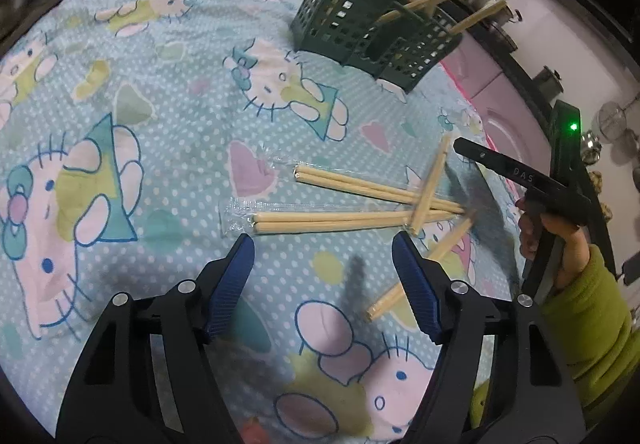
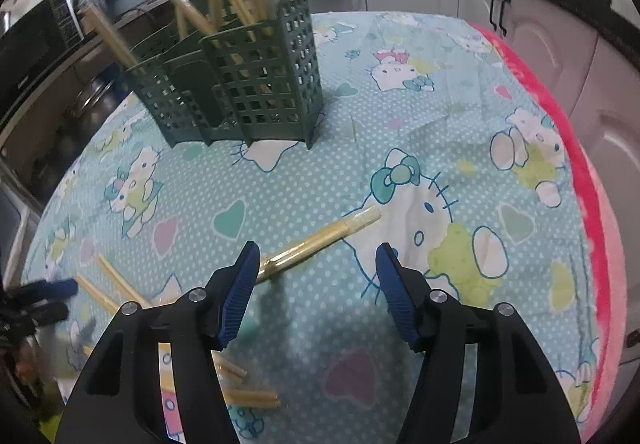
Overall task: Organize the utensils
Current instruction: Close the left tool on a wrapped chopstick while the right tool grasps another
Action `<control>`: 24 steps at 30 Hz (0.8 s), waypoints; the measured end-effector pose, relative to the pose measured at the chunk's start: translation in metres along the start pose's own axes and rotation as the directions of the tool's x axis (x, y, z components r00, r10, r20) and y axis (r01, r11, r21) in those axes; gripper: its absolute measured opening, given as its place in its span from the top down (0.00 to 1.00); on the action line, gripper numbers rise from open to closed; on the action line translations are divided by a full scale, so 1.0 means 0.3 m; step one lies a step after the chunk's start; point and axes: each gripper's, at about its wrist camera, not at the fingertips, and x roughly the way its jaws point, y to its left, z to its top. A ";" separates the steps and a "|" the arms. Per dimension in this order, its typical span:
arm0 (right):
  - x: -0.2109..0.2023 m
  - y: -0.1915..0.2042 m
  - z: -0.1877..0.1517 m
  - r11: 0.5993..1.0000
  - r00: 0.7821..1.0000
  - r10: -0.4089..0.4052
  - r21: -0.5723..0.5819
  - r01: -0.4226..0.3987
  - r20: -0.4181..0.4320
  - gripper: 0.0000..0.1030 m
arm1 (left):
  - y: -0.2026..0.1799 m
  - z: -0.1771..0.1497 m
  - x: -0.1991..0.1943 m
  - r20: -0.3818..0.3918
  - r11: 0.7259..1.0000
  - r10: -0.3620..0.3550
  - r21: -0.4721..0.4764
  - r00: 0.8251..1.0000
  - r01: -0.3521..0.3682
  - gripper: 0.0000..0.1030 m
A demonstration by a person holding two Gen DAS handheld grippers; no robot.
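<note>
Several plastic-wrapped pairs of wooden chopsticks [image 1: 352, 222] lie crossed on the patterned tablecloth [image 1: 168, 148], just ahead of my left gripper [image 1: 323, 249], which is open and empty above them. A dark green lattice utensil holder [image 1: 372, 28] stands at the far side with several chopstick pairs leaning in it. In the right wrist view the holder [image 2: 248, 84] stands ahead, and one wrapped pair [image 2: 320, 240] lies just ahead of my right gripper [image 2: 318, 258], which is open and empty. More pairs [image 2: 248, 396] lie below its left finger.
The table's pink edge [image 2: 600, 228] runs along the right. White kitchen cabinets [image 2: 540, 28] and a counter with pots stand behind. The other hand-held gripper [image 1: 560, 196] shows at the right of the left wrist view.
</note>
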 end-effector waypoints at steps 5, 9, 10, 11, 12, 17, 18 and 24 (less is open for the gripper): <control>0.040 -0.023 0.021 0.998 0.999 0.025 0.060 -0.023 -0.033 0.46 | 0.026 0.020 0.004 0.022 0.997 -0.028 -0.064 0.999 0.029 0.39; 0.070 -0.043 0.038 0.991 0.997 0.055 0.128 -0.049 -0.047 0.47 | 0.052 0.050 0.012 0.049 0.993 -0.036 -0.112 0.998 0.041 0.42; 0.076 -0.047 0.043 0.989 0.997 0.059 0.141 -0.052 -0.048 0.47 | 0.059 0.057 0.015 0.054 0.991 -0.039 -0.125 0.998 0.045 0.44; 0.079 -0.049 0.048 0.987 0.997 0.061 0.149 -0.053 -0.048 0.48 | 0.064 0.062 0.016 0.056 0.990 -0.041 -0.132 0.998 0.048 0.45; 0.082 -0.053 0.053 0.986 0.997 0.063 0.160 -0.054 -0.049 0.48 | 0.070 0.069 0.018 0.062 0.989 -0.042 -0.139 0.997 0.050 0.47; 0.107 -0.080 0.083 0.973 0.997 0.062 0.227 -0.049 -0.051 0.56 | 0.093 0.085 0.025 0.078 0.988 -0.012 -0.153 0.997 0.024 0.68; 0.110 -0.086 0.087 0.970 0.997 0.061 0.238 -0.048 -0.049 0.59 | 0.101 0.088 0.027 0.080 0.987 -0.006 -0.157 0.997 0.019 0.70; 0.130 -0.123 0.111 0.950 0.999 0.029 0.313 -0.015 -0.040 0.84 | 0.149 0.103 0.034 0.088 0.977 -0.017 -0.208 0.996 0.035 0.84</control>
